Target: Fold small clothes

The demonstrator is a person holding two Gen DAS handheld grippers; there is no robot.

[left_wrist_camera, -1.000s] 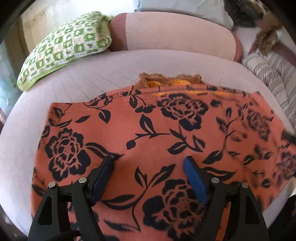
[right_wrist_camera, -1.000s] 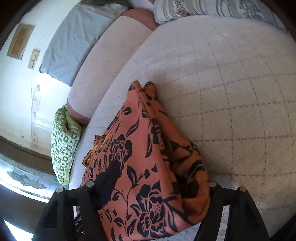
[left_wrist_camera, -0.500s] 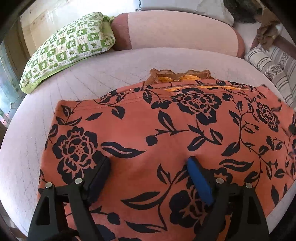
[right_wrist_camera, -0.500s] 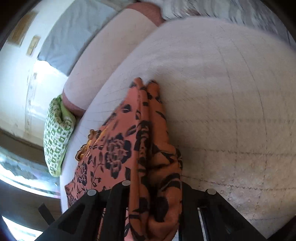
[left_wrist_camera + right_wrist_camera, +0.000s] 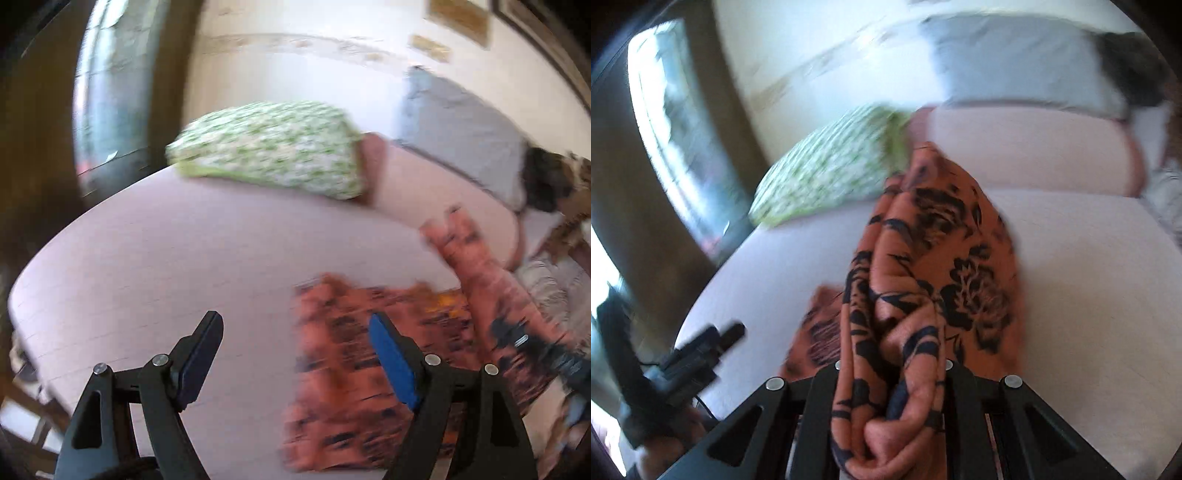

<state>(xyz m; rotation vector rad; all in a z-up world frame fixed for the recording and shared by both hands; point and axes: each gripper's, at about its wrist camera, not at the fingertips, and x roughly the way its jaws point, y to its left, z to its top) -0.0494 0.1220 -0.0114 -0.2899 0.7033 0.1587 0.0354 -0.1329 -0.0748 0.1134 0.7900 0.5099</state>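
1. my right claw (image 5: 890, 373) is clamped on a bunched fold of the cloth (image 5: 934, 280), orange with black flowers, which fills the space between the two fingers.

2. from that grip the cloth rises ahead of the claw as a gathered ridge, its far tip in front of the green pillow (image 5: 827, 177) and the pink bolster (image 5: 1027, 151).

3. the rest of the cloth lies flat on the bed (image 5: 155, 266), toward the right side of the left view, where it shows as a blurred orange patch (image 5: 354, 387) with one strip lifted up and away to the right.

4. my left claw (image 5: 295, 354) stands apart; its jaws are closing a little, with nothing between them but bare bed (the right finger's blue pad (image 5: 391, 365) sits over the cloth's edge in the picture, whether it touches i cannot tell).

5. the left claw also shows at the lower left of the right view, dark and blurred, clear of the cloth, which is beside it.

6. the green pillow leans on the end of the bolster at the far side of the bed; a grey pillow (image 5: 461, 125) lies behind the bolster against the wall.

7. both views are smeared, so the print's detail is readable only near the right claw.
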